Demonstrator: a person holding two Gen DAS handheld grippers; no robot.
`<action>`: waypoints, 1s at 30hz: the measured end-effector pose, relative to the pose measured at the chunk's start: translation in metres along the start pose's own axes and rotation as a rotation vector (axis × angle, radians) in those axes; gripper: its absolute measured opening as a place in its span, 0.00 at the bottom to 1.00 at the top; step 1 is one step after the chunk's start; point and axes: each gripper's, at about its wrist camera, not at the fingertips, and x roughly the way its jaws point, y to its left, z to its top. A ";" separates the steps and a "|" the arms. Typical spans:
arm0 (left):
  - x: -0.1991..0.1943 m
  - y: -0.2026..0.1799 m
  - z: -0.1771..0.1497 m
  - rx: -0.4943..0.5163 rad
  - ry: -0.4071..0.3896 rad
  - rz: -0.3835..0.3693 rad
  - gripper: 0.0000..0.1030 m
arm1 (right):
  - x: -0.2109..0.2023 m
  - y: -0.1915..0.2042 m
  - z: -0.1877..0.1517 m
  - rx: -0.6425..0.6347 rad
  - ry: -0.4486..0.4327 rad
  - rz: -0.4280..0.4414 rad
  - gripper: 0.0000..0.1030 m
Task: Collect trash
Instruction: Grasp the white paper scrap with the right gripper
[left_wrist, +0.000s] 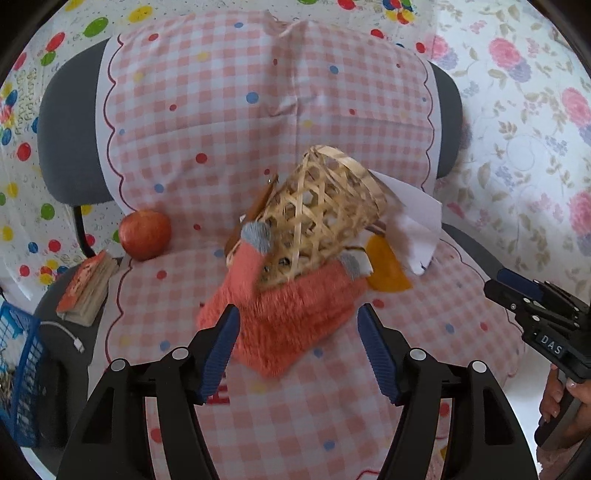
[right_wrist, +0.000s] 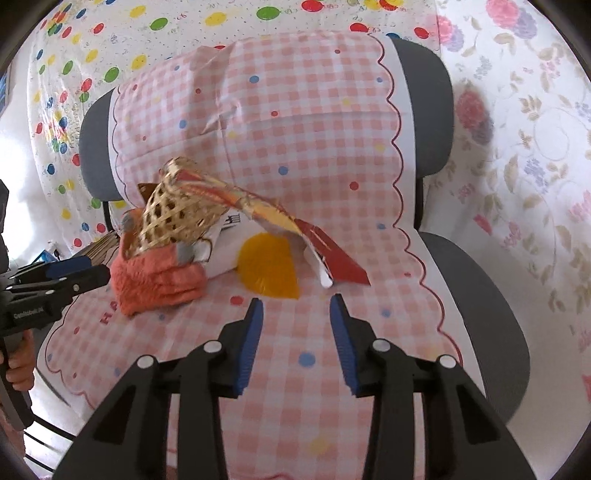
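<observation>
While a pink checked cloth (left_wrist: 229, 122) covers the grey chair (left_wrist: 66, 147), a woven basket (left_wrist: 317, 210) lies tipped on its side on the seat, resting on a folded orange towel (left_wrist: 288, 314). Trash sits around the basket: a red and yellow wrapper (right_wrist: 280, 218) sticks out of its mouth and droops to the seat, white paper (left_wrist: 417, 229) lies beside it, and an orange-yellow scrap (right_wrist: 267, 267) lies flat on the cloth just beside the towel. Left of the towel, an apple (left_wrist: 145, 234) rests near the seat's edge, with a small book (left_wrist: 86, 288) and a blue crate (left_wrist: 18, 376) further left. Hovering over the near side of the towel, the left gripper (left_wrist: 297, 350) has its jaws well apart with nothing gripped between the blue pads. Short of the scrap and the wrapper's tip, the right gripper (right_wrist: 295, 339) stands partly open above bare cloth, also empty. A hand (left_wrist: 557, 402) holds the right gripper's handle.
</observation>
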 end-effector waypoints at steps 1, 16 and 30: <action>0.002 -0.001 0.002 0.000 0.002 0.000 0.65 | 0.006 0.000 0.005 -0.011 0.003 -0.004 0.36; 0.029 -0.005 0.010 0.022 0.025 -0.012 0.65 | 0.083 -0.023 0.006 -0.100 0.148 -0.097 0.36; 0.043 -0.036 0.015 0.050 0.040 -0.068 0.65 | 0.111 -0.032 0.013 -0.212 0.166 -0.060 0.19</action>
